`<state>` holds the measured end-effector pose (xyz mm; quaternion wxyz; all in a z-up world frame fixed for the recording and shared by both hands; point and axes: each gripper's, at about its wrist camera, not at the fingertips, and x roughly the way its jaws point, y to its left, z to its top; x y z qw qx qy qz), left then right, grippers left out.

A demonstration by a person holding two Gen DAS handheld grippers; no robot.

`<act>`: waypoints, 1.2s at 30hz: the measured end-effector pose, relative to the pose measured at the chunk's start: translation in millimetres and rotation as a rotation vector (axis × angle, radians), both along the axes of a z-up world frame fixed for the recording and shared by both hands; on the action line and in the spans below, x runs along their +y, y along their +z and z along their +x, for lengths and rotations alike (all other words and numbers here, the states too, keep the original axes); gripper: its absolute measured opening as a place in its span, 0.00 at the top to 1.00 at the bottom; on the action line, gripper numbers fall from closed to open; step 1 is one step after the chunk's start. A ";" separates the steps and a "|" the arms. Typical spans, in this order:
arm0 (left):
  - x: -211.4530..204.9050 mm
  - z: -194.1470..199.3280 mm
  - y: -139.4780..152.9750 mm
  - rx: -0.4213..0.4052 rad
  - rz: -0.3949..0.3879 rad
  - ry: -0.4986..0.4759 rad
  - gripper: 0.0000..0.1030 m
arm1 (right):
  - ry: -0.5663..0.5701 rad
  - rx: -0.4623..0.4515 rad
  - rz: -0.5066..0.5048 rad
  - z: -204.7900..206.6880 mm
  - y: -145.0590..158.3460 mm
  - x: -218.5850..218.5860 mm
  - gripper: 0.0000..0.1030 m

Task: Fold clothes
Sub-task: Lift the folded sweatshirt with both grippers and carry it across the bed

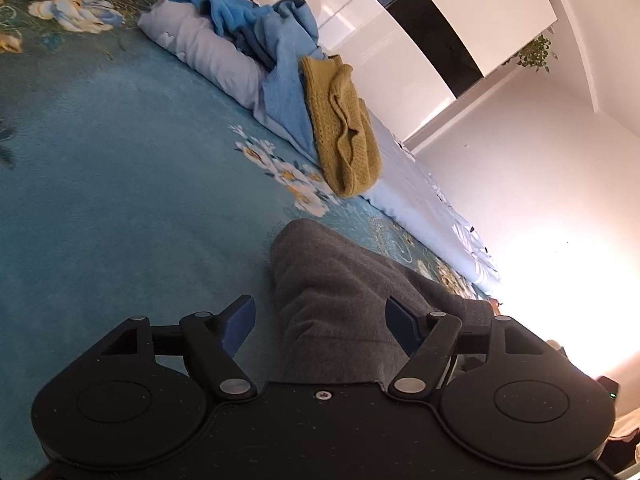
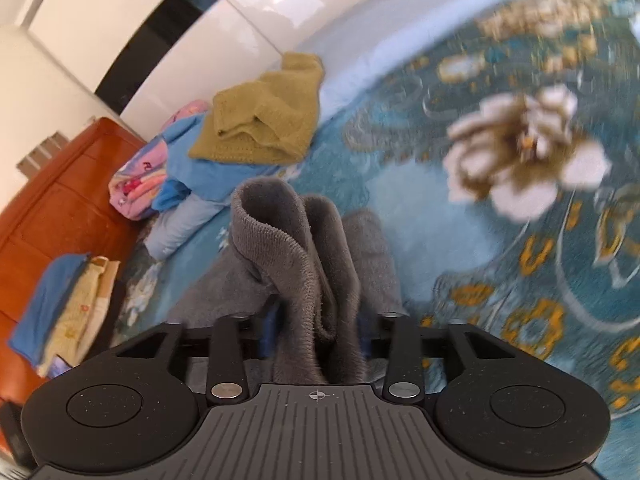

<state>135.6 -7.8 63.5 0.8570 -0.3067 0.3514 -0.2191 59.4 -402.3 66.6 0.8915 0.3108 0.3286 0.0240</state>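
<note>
item: grey garment [image 2: 308,264], thick fleece-like knit, partly lifted off the bed cover [image 1: 100,152], a teal floral spread; bunched folds rise toward 12 o'clock in the right wrist view, and one rounded end lies on the cover at the centre of the left wrist view

risk 1: the bunch slips out of the right gripper [image 2: 316,332]; cause: the hold is on several loose layers at once, and the cloth looks heavy and soft, so an inner layer may slide free during a swing

risk 2: the fold lands crooked; cause: the left gripper [image 1: 320,320] has no hold, so the free end can drag or twist on the cover

risk 3: the moving garment brushes the mustard knit [image 2: 260,120] and the blue clothing [image 1: 276,52] heaped at 11 to 12 o'clock; the blur in the right view suggests fast motion

fingers, right: drawn in and clamped on the gathered grey cloth, blue pads mostly hidden by it

fingers, left: spread wide, blue pads [image 1: 240,320] well apart; grey cloth lies between them, contact cannot be told, nothing gripped

also present: folded stack [image 2: 68,312] on a wooden surface at 9 o'clock
</note>
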 end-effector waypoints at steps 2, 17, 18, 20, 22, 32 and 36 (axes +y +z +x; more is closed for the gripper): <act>-7.2 11.0 -3.3 0.005 0.022 -0.014 0.31 | -0.017 -0.022 -0.098 -4.8 5.5 1.6 0.30; -10.7 46.3 -35.8 0.112 -0.002 -0.121 0.30 | 0.038 0.023 0.335 26.3 -67.2 -39.0 0.17; -9.4 48.1 -39.6 0.127 -0.022 -0.124 0.30 | 0.051 0.023 0.341 29.4 -68.5 -39.2 0.17; -6.6 51.6 -48.2 0.160 -0.067 -0.122 0.29 | 0.076 0.030 0.348 36.0 -68.6 -38.1 0.17; -6.7 53.0 -56.7 0.182 -0.126 -0.130 0.29 | 0.099 0.029 0.358 41.0 -68.7 -35.3 0.17; -21.7 29.2 -38.3 0.157 -0.110 -0.086 0.71 | 0.062 0.010 0.349 32.2 -50.7 -20.2 0.57; -26.9 5.5 -15.1 0.095 -0.069 -0.100 0.73 | 0.049 0.005 0.336 19.1 -35.0 -19.6 0.60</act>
